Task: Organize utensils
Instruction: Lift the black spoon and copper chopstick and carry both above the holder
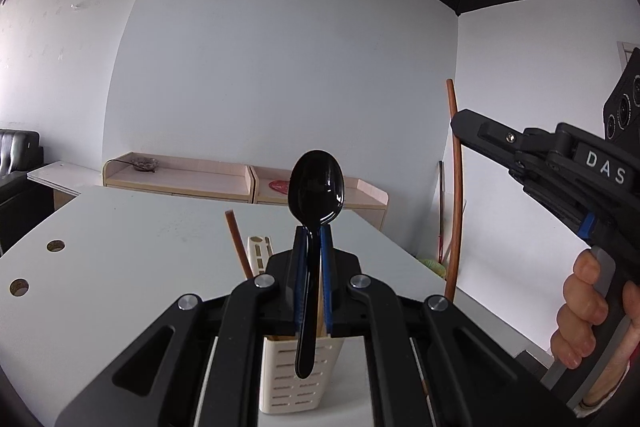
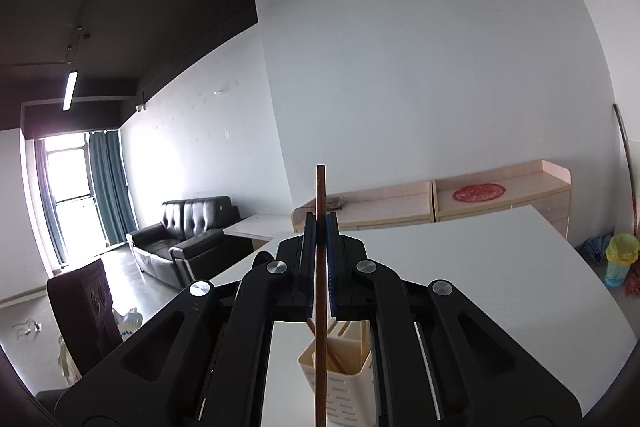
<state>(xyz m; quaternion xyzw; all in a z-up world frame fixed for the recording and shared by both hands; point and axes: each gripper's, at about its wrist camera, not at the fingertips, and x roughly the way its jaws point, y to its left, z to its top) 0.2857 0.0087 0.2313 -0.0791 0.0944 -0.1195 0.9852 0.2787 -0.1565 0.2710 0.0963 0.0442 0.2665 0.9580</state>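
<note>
My left gripper (image 1: 310, 233) is shut on a black plastic spoon (image 1: 316, 187), bowl up, its handle hanging down in front of a cream slotted utensil holder (image 1: 298, 377) on the white table (image 1: 120, 251). A brown chopstick (image 1: 239, 243) leans out of the holder. My right gripper (image 2: 321, 223) is shut on a long brown chopstick (image 2: 320, 267), held upright above the same holder (image 2: 346, 383), which has another stick inside. The right gripper also shows in the left wrist view (image 1: 464, 123), pinching that chopstick (image 1: 456, 187) at the right.
Low pink cabinets (image 1: 180, 175) stand against the far wall behind the table. Two round holes (image 1: 56, 246) are in the table's left side. In the right wrist view a black sofa (image 2: 184, 235) is at left and a small bin (image 2: 620, 259) at right.
</note>
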